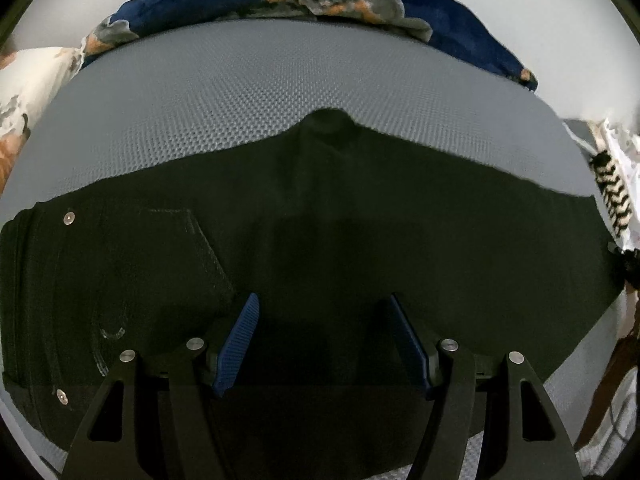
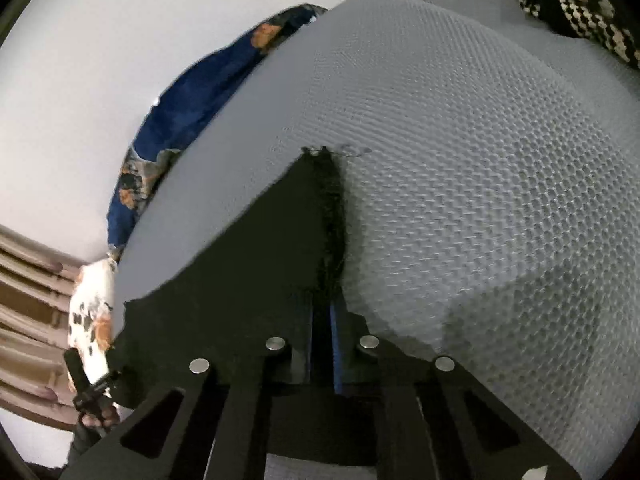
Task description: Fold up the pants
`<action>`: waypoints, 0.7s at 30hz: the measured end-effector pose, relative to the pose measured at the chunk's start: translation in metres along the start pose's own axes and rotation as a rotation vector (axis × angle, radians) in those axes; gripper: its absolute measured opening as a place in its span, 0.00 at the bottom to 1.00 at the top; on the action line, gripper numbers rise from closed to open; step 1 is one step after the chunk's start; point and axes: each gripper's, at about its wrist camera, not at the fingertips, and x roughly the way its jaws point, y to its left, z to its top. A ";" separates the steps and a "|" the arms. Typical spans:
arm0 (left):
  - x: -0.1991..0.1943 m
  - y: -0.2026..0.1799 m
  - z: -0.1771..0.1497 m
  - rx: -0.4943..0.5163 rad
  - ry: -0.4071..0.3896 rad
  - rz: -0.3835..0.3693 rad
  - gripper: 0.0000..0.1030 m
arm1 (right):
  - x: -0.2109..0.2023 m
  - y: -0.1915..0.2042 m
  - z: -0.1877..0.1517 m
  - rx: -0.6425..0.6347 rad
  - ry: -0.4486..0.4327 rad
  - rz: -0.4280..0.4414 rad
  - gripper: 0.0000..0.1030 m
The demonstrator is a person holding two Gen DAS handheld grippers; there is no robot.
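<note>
Black pants (image 1: 320,240) lie spread flat across the grey mesh mattress (image 1: 280,92), waistband with rivets toward its left edge in the left wrist view, crotch bulge pointing at the far edge, legs running off right.

Right gripper (image 2: 322,320) has its jaws drawn narrow on the frayed hem (image 2: 332,216) near the mattress middle; dark cloth sits between the pads, so it looks pinched. Left gripper (image 1: 324,340) hangs wide above the seat area, blue pads (image 1: 240,340) clear of the fabric, nothing gripped.

Risks, as judgement: the right grip may hold only one layer or just the fraying threads, so the hem could slip out on lifting. With the left jaws unclosed, pulling one-sided would drag and skew the whole garment. Coarse mesh may snag loose threads.

Surroundings: pale wall (image 2: 80,80), navy floral blanket (image 1: 440,12) at the far edge, white patterned pillow (image 1: 28,92) at the far left corner, black-and-cream knit (image 2: 572,4) at the right edge.
</note>
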 end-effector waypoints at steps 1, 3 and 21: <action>-0.004 0.003 -0.002 -0.004 -0.008 -0.007 0.65 | -0.004 0.008 -0.001 0.000 -0.014 0.010 0.07; -0.012 0.007 -0.002 -0.009 -0.032 -0.017 0.65 | -0.009 0.031 -0.002 0.004 -0.037 0.050 0.07; -0.091 0.084 -0.009 -0.106 -0.204 -0.074 0.65 | 0.090 0.273 -0.047 -0.221 0.129 0.257 0.04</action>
